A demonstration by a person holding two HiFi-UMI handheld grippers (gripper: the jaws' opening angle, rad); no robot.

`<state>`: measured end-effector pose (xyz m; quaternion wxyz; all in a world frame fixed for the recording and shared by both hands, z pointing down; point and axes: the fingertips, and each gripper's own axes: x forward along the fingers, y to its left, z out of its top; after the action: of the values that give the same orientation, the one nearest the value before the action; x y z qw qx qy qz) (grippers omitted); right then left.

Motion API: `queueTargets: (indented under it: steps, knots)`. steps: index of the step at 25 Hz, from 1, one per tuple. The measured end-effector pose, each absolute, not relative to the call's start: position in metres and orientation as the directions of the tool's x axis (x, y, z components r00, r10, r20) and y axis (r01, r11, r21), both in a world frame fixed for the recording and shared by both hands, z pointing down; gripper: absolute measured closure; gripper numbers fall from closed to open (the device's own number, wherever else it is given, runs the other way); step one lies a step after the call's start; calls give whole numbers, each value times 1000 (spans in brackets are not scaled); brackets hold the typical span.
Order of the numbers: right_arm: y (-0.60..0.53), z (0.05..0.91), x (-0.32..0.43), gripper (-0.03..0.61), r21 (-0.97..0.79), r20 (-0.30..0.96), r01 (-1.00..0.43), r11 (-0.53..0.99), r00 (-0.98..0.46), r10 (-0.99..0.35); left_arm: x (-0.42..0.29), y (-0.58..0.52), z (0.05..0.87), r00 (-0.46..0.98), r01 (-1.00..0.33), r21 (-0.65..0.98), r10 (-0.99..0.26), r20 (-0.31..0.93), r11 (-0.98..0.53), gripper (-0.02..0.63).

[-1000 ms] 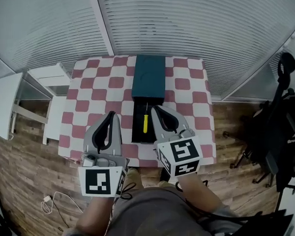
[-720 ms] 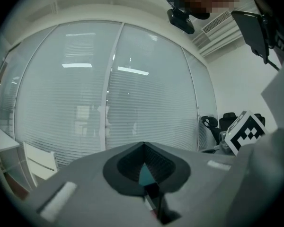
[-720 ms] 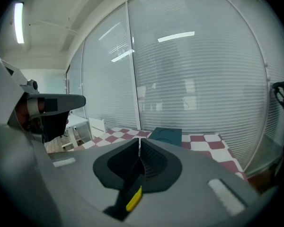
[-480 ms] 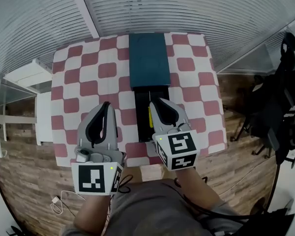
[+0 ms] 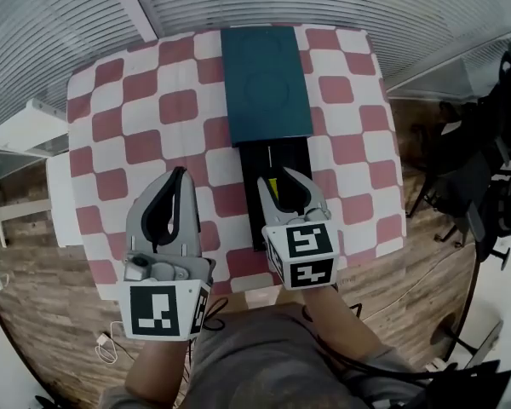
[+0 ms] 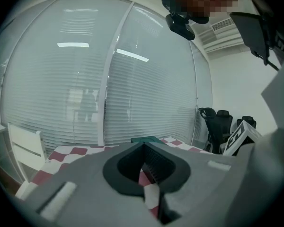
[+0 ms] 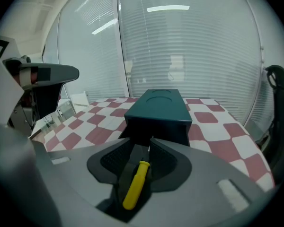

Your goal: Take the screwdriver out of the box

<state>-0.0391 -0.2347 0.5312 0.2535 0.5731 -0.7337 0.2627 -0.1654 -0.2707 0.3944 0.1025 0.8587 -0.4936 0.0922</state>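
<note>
A dark teal box lies on the checkered table, with its black tray slid out toward me. The screwdriver's yellow handle lies in the tray; its thin shaft points at the box. My right gripper hovers over the tray, its jaws slightly apart, one on each side above the handle, not clamping it. The right gripper view shows the handle below the gripper and the box ahead. My left gripper is shut and empty over the cloth, left of the tray; its tips meet.
A white chair stands off the table's left side. Black office chairs stand to the right. Slatted blinds on glass walls run behind the table. A white cable lies on the wooden floor near my feet.
Both grippers have moved forward over the table. The right gripper has come in over the tray, so the screwdriver's handle now lies under its jaws.
</note>
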Motion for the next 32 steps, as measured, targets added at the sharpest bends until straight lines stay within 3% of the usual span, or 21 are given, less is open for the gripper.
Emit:
queueTargets:
  steps: [17, 22, 32]
  knots:
    - [-240, 577, -34, 415, -108, 802, -985, 136, -167, -573, -179, -296, 424, 518, -855, 153, -802, 297, -496, 612]
    - [-240, 578, -32, 469, -101, 806, -985, 142, -165, -569, -181, -297, 423, 512, -859, 150, -808, 294, -489, 614]
    - [-240, 551, -40, 479, -111, 736, -976, 187, -207, -645, -177, -288, 409, 496, -867, 115, -822, 279, -484, 613]
